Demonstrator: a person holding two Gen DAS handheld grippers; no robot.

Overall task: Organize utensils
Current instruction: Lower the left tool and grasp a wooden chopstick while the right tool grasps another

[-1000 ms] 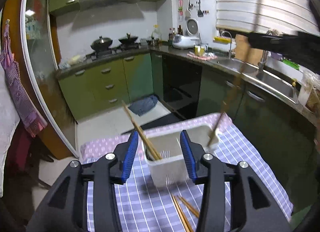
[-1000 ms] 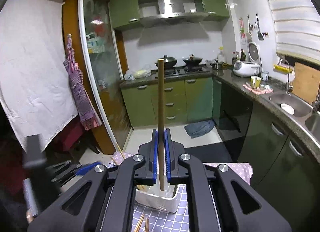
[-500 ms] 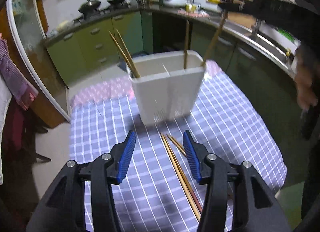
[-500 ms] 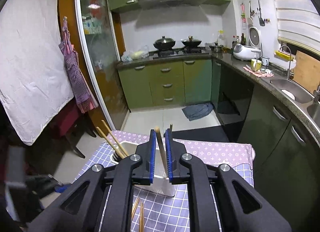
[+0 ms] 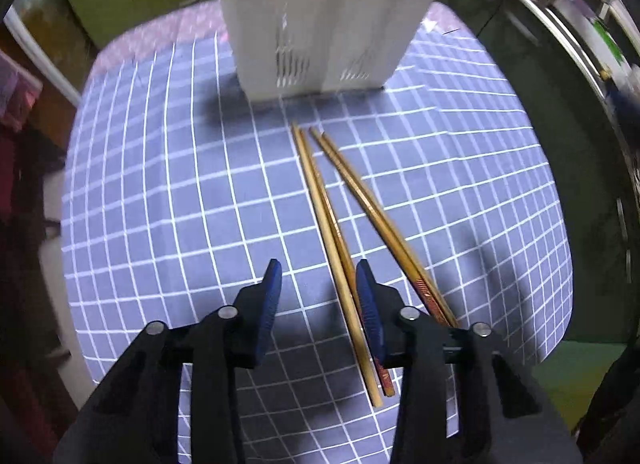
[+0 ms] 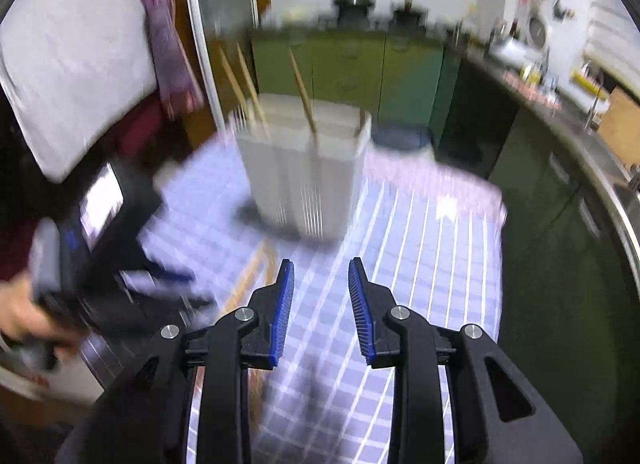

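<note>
A white slotted utensil holder (image 5: 328,16) stands at the far side of the checked tablecloth (image 5: 168,184). Several wooden chopsticks (image 5: 320,200) lie on the cloth in front of it, in two crossing pairs. My left gripper (image 5: 318,268) points steeply down over their near ends. Its jaws are closing, with one pale chopstick (image 5: 340,280) lying below, just inside the right finger and not pinched. In the blurred right wrist view my right gripper (image 6: 320,266) is empty and its jaws are opening. Chopsticks (image 6: 302,92) stand in the holder (image 6: 304,184) ahead of it.
A person's hand (image 6: 20,316) holds the left gripper at the left of the right wrist view. The table's edges drop off on the left and near sides. Green cabinets (image 6: 360,72) and a dark counter with a sink (image 6: 592,132) line the back and right.
Both grippers have sunk toward the table and tipped downward. The right gripper has let go of the chopstick it was shut on, and its jaws have parted. The left jaws have narrowed.
</note>
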